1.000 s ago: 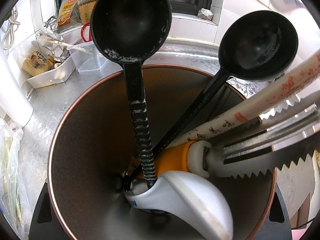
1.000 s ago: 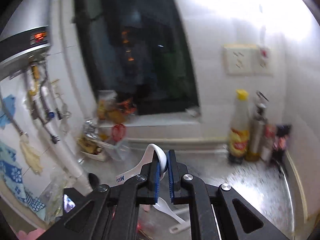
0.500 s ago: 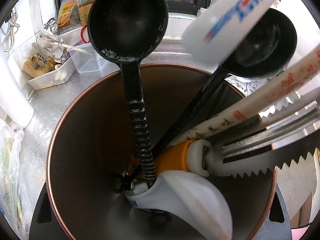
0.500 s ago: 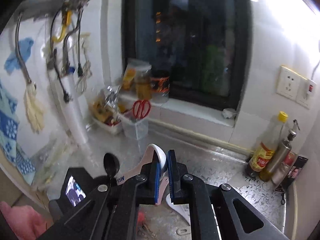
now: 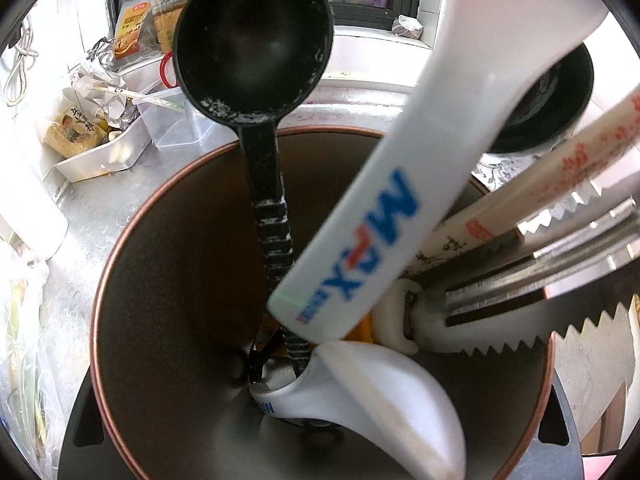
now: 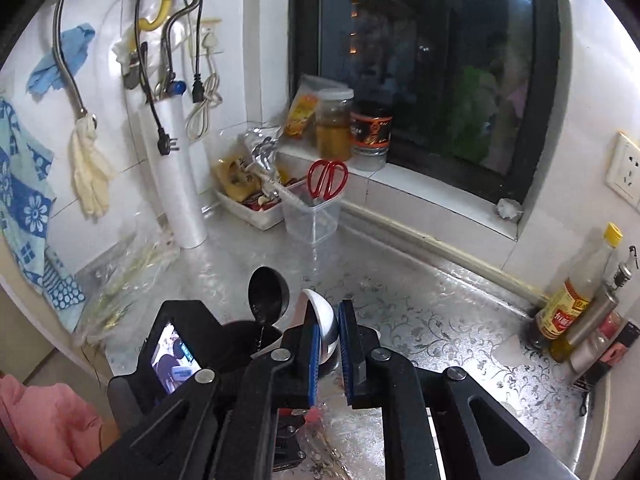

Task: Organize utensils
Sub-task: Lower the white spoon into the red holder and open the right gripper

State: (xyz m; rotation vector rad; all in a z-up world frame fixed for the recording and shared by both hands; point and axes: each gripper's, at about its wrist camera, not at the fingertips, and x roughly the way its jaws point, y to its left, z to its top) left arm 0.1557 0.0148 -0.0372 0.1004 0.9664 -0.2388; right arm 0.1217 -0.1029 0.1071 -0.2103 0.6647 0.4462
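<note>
A brown utensil holder [image 5: 160,280] fills the left wrist view, and my left gripper [image 5: 316,432] is shut on it, one finger [image 5: 80,420] at each side. In it stand two black ladles [image 5: 252,40], patterned chopsticks [image 5: 560,168], serrated tongs [image 5: 560,320] and a white spoon [image 5: 380,392]. A second white spoon [image 5: 400,200] with blue lettering slants handle-first into the holder. Its bowl [image 6: 316,300] sits between the blue pads of my right gripper [image 6: 328,312], whose jaws are opening. The bowl rests near the left pad [image 6: 312,344].
On the patterned steel counter [image 6: 440,320], a clear tub with red scissors [image 6: 326,176] and a white tray [image 6: 248,204] stand at the back by the window sill. Oil bottles [image 6: 576,296] crowd the right corner. A white roll [image 6: 176,176] and plastic bags [image 6: 128,276] lie left.
My right gripper swung left and down over the holder, and the lettered white spoon's handle came into the holder. The gap between the right pads has widened. The left gripper has stayed still.
</note>
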